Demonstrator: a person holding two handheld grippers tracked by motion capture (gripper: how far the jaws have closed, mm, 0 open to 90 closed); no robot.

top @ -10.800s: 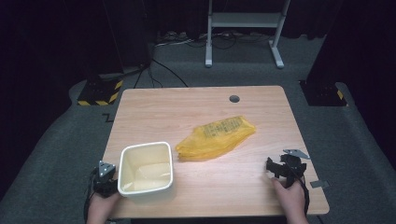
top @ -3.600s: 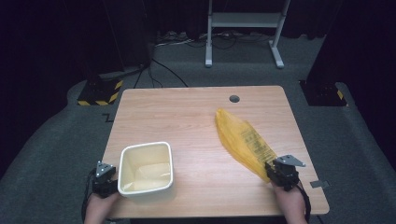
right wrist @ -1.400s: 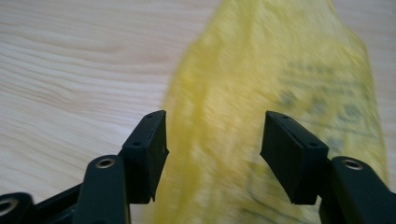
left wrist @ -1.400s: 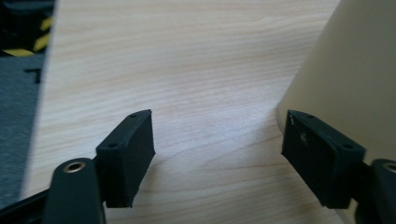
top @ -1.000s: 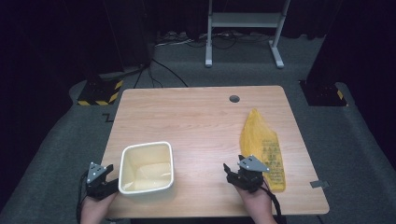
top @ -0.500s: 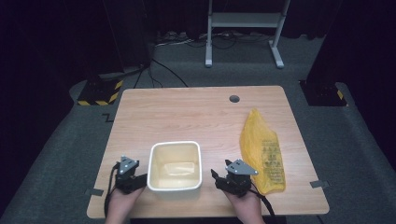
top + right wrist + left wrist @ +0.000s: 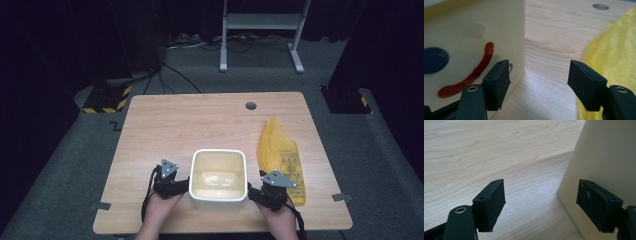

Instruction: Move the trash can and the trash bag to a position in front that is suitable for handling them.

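A cream square bin (image 7: 218, 175) stands upright near the table's front edge. My left gripper (image 7: 170, 182) is close against the bin's left wall. Its jaws stand open and have just been opening. In the left gripper view (image 7: 541, 195) the bin's wall (image 7: 609, 157) rises at the right; its corner edges into the gap, ungripped. My right gripper (image 7: 270, 189) sits open at the bin's right side. In the right gripper view (image 7: 539, 72) the bin (image 7: 474, 37) bears a blue dot and a red curve. A yellow plastic bag (image 7: 280, 155) lies flat to the right, also the bag (image 7: 614, 47).
The wooden table (image 7: 200, 120) has a round hole (image 7: 251, 106) at its back edge. Behind the table on the dark floor stand a metal frame (image 7: 260, 30) and a yellow-and-black block (image 7: 105, 97), with cables between them.
The bin and my left gripper have slid right, from the front left to the table's middle. My right gripper has moved left from the bag to the bin's right side. The bag lies still.
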